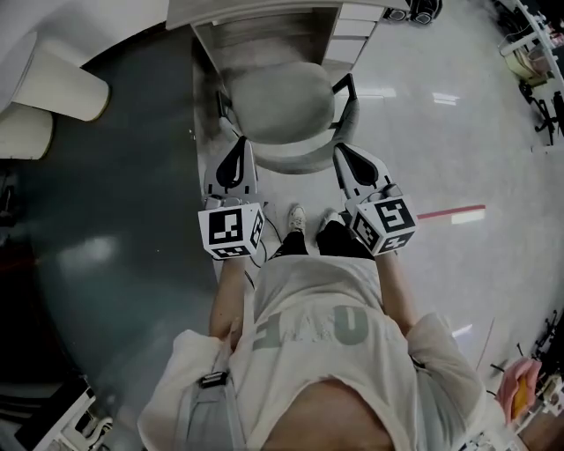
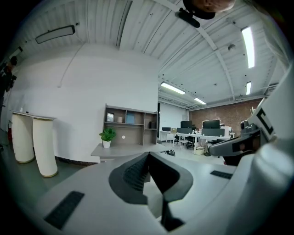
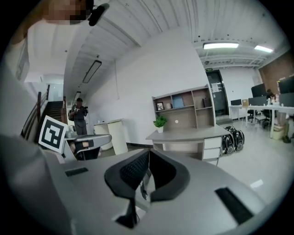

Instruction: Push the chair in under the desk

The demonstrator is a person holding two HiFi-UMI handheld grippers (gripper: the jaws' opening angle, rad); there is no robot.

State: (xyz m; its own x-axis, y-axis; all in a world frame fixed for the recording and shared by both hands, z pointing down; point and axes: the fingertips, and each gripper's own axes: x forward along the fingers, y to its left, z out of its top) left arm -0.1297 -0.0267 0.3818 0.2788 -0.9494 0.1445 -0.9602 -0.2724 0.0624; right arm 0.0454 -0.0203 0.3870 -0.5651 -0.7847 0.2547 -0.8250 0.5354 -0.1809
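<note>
In the head view a grey office chair (image 1: 278, 104) stands in front of me, its seat partly under the grey desk (image 1: 220, 11). Both jaws point at its backrest (image 1: 295, 161). My left gripper (image 1: 240, 143) is shut at the back's left edge. My right gripper (image 1: 338, 150) is shut at the right edge, just below the black armrest (image 1: 346, 88). I cannot tell whether the tips touch the chair. The left gripper view has shut jaws (image 2: 148, 154) aimed at the desk (image 2: 126, 149). The right gripper view has shut jaws (image 3: 148, 152) and the desk (image 3: 183, 134) too. Nothing is held.
A white drawer unit (image 1: 354, 26) sits under the desk's right side. On the desk stand a potted plant (image 2: 108, 136) and a shelf unit (image 2: 131, 123). White cylinders (image 1: 62, 84) stand to the left. Black backpacks (image 3: 232, 137) lie right of the desk. A person (image 3: 79, 112) stands far back.
</note>
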